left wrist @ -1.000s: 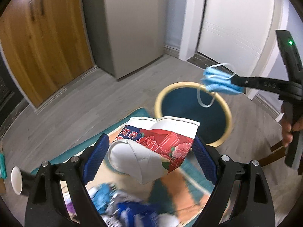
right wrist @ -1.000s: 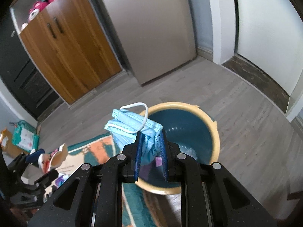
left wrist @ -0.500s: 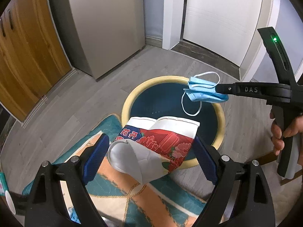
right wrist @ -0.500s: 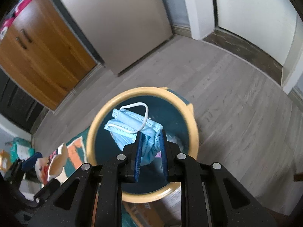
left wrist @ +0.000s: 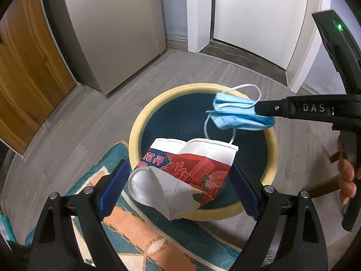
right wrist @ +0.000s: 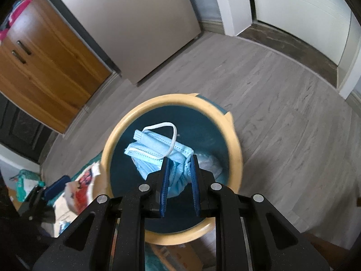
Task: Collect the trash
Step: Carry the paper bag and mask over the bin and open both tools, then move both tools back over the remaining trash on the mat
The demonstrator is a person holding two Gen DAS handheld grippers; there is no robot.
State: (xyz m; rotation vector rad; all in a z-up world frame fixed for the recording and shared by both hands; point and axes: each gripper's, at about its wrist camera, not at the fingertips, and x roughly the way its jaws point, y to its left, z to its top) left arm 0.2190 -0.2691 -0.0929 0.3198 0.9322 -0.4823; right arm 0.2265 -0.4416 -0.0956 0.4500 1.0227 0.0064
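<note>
Left tongs (left wrist: 180, 189) pinching a crumpled paper cup (left wrist: 183, 168), glossy red floral print outside, white creased base, held over the near rim of the bin (left wrist: 135, 133). Right tongs (right wrist: 179, 176) clamped on a pleated, soft blue face mask (right wrist: 155, 151), thin white ear loop arching above, hanging over the bin's dark teal hollow. Round bin with a smooth cream lip, standing on grey wood-grain floor (right wrist: 282, 113), just beside the quilted teal-and-orange rug (left wrist: 135, 232).
</note>
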